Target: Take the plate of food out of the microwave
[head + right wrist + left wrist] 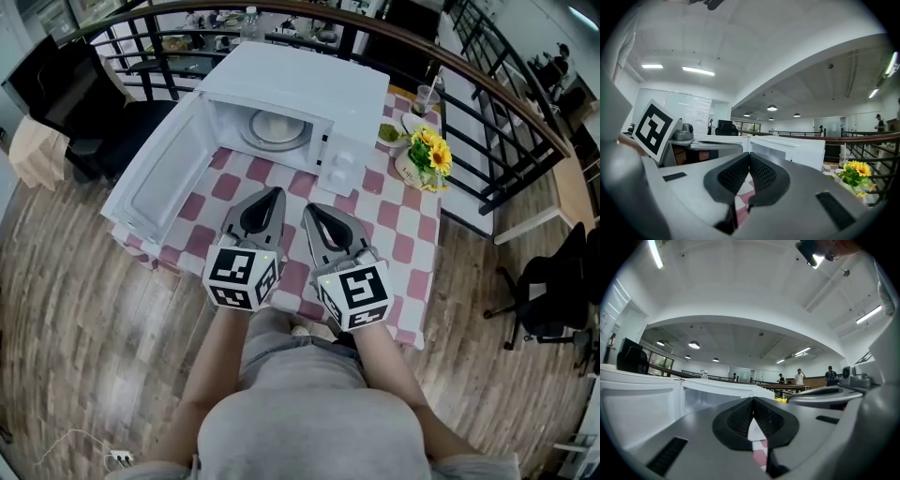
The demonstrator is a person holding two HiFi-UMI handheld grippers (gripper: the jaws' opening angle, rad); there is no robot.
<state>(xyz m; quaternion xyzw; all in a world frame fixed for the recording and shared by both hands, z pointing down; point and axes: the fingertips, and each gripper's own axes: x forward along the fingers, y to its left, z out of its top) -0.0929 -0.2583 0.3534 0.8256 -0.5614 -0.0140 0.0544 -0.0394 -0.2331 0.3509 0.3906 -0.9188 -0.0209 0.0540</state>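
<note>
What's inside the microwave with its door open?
A round plate with something pale on it sits inside the microwave. The door is swung wide open. The microwave's top covers the back of the inside, so that part stays hidden.

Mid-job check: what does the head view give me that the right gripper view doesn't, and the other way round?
Only the head view: the plate of food sitting inside the open microwave, and the wooden floor around the table.
Only the right gripper view: the right tongs close up, jaws shut with nothing between them, and the ceiling lights.
Both: the microwave, the yellow flowers and the checkered tablecloth.
</note>
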